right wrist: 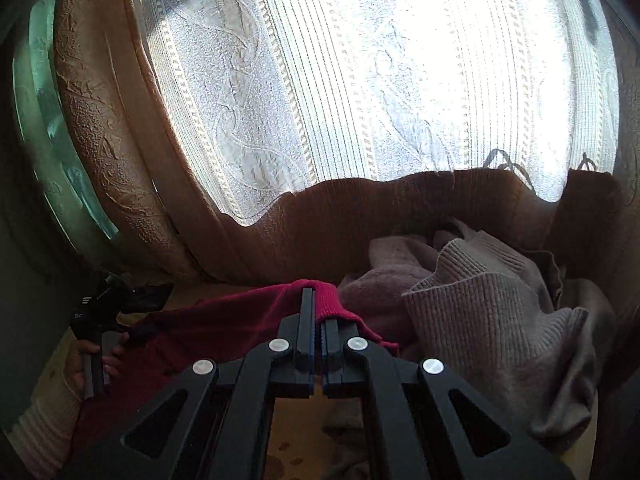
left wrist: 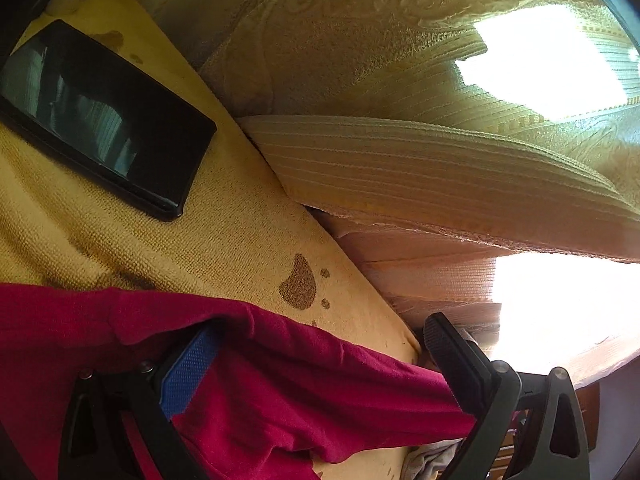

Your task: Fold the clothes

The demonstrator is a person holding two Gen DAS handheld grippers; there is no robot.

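Sunlit curtains [right wrist: 360, 80] fill the far side of the scene as you work the red garment [left wrist: 280, 392] over a yellow blanket [left wrist: 120, 240] spread on what looks like a bed. The garment lies near you, draped between your two tools. Your right gripper [right wrist: 318, 312] has its jaws together, clamped on a ribbed red edge. Your left gripper [left wrist: 320, 360] has its jaws well apart, with red cloth bunched across the gap and over the blue pad [left wrist: 188, 372]; nothing there is pinched.

The risks, by size: with only one corner held, the garment may sag and twist as you lift, spoiling the fold. To the right, a heap of grey knitwear [right wrist: 480, 312] sits just beside the red edge and could snag or be dragged along. Far left, a black phone [left wrist: 104, 120] lies on the blanket; a tug on that blanket could shift it.

No containers are in view.
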